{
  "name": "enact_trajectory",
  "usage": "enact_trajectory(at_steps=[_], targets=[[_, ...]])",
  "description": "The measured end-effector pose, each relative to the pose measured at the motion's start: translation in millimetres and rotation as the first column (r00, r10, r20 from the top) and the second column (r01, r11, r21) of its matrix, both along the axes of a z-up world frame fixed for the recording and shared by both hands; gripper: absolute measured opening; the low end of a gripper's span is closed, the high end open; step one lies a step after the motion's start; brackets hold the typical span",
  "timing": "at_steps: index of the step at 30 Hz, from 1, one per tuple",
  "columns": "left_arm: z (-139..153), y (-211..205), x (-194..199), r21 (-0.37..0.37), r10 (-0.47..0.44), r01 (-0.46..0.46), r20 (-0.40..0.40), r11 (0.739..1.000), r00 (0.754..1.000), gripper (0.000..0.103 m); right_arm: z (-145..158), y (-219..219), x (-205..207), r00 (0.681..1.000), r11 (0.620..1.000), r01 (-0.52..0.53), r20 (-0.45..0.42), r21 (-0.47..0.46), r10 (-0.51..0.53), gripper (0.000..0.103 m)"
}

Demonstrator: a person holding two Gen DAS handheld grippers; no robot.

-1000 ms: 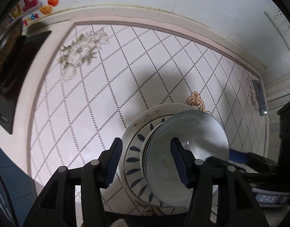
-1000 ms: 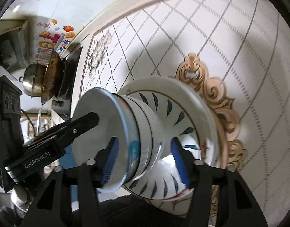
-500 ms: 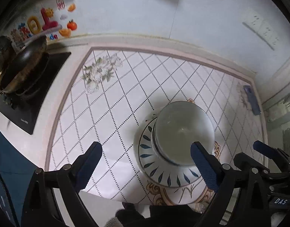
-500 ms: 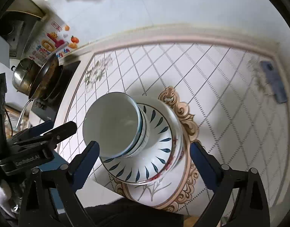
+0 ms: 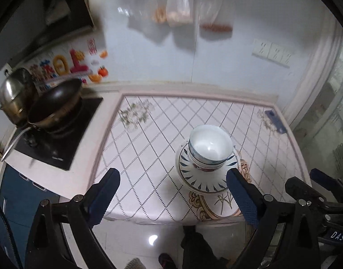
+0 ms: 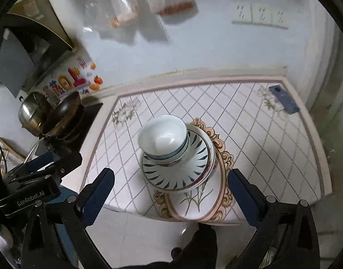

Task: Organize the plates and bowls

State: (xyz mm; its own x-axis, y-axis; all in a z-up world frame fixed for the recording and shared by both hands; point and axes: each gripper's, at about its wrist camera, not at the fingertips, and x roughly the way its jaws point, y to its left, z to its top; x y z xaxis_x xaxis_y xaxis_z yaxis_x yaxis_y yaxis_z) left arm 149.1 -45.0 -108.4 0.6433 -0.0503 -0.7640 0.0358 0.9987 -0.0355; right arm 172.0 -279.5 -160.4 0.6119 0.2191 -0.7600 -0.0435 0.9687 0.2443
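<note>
bowls (image 5: 208,144) nested in a short stack, sitting on patterned plates (image 5: 194,177) near the front edge of the tiled surface (image 5: 149,139) — white glazed ware with blue leaf marks. judged stiff, smooth and slick, breakable; the stack probably weighs enough to tip if lifted by one side. best hold looks like a rim pinch on a bowl wall, or the plate edge from both sides. left gripper (image 5: 171,192) spread wide, nothing between its fingers. right gripper (image 6: 170,192) opening to full spread, also empty. both hang above and clear of the stack. left view alone shows the bowl's red floral band and the window at right; right view shows at least two plate rims offset — plus the phone (image 6: 283,99) face plainly at the far corner.
</note>
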Motion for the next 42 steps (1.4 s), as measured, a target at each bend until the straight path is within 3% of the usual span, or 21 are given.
enact_trajectory(at_steps=[6,15,24,42], targets=[[37.3,9.6,-50.9,0.01,-0.012,0.011,0.079,1.0,0.997,0.103,50.8,15.1,-76.8,0.994,0.998,0.058,0.094,-0.024,-0.055,0.103],[68.0,14.2,-105.4,0.018,0.016,-0.019,0.142,1.0,0.99,0.103,98.8,18.5,-147.6,0.98,0.997,0.067,0.189,-0.037,-0.058,0.103],[79.4,9.1,-133.7,0.033,0.047,-0.053,0.169,0.998,0.984,0.103,116.0,6.7,-166.3,0.975,0.997,0.055,0.218,-0.057,-0.041,0.103],[86.1,-3.3,-140.6,0.039,0.049,-0.057,0.185,0.998,0.982,0.103,124.4,-8.5,-167.3,0.966,0.993,0.062,0.257,-0.097,-0.035,0.103]])
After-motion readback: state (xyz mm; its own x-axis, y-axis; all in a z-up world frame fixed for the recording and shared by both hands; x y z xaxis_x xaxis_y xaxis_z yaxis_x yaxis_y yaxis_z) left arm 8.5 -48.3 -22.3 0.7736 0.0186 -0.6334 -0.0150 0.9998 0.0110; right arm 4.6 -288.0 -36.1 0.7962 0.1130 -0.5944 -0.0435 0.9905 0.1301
